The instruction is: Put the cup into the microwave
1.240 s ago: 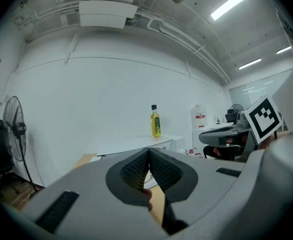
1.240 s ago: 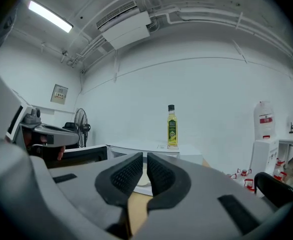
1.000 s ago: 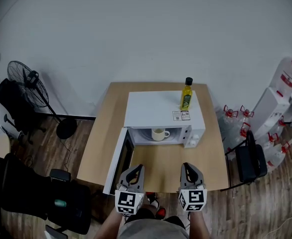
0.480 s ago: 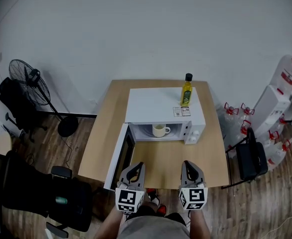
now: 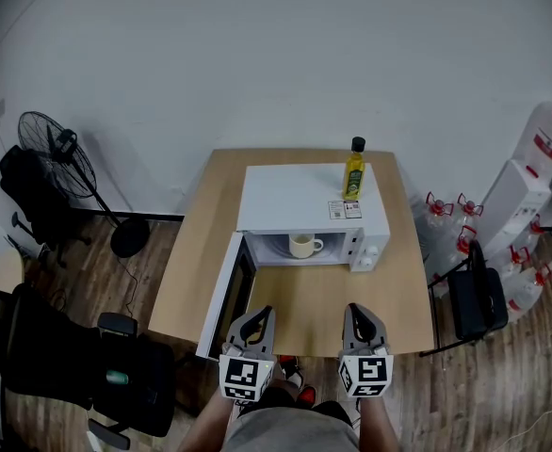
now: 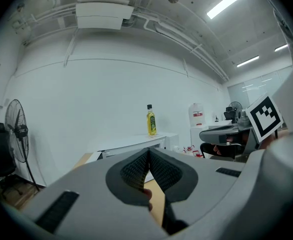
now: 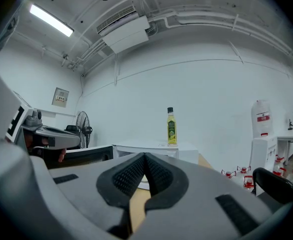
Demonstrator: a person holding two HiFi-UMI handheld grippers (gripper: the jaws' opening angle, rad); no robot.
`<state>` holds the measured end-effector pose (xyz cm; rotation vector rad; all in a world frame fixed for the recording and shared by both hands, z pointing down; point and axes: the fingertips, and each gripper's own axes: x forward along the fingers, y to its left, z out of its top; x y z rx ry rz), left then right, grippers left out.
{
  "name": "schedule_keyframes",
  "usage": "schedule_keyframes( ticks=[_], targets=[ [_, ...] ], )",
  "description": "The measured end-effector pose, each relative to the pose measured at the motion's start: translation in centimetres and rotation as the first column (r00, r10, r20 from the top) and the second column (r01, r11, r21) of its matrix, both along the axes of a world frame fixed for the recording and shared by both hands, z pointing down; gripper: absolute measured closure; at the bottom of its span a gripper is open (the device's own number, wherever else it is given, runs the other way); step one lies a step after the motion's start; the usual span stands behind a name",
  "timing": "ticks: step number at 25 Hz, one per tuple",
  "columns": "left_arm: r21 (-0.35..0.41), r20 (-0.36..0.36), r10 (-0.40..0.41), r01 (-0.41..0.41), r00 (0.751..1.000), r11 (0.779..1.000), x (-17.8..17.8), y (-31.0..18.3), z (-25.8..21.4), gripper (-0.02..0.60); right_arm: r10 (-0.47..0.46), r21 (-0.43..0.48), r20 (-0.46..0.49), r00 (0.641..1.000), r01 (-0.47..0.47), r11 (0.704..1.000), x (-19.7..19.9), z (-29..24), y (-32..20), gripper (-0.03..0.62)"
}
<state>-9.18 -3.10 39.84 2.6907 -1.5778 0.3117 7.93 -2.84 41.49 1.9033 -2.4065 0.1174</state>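
Table: light wood table (image 5: 304,307) against a white wall (image 5: 257,55)
Microwave: white microwave (image 5: 295,201) on the table, door (image 5: 221,295) open
Cup: cup (image 5: 301,246) upright inside the microwave
Top: oil bottle (image 5: 353,170)
Room: fan (image 5: 50,144) left, water jugs (image 5: 540,144) right
Left gripper (image 5: 259,316): jaws together, empty
Right gripper (image 5: 357,314): jaws together, empty

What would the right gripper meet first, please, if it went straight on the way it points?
Probably the microwave front, near its knobs; only table lies before the right gripper, though depth is unclear.
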Motion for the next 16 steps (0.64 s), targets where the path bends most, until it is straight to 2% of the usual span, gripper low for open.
schedule_keyframes(
  ticks=[16],
  targets=[
    [-0.011, 0.013, 0.008, -0.008, 1.000, 1.000, 0.43, -0.14, 0.86, 0.558, 0.000, -0.013, 0.004, 1.000, 0.000, 1.000, 0.11, 0.87, 0.12, 0.577]
  ],
)
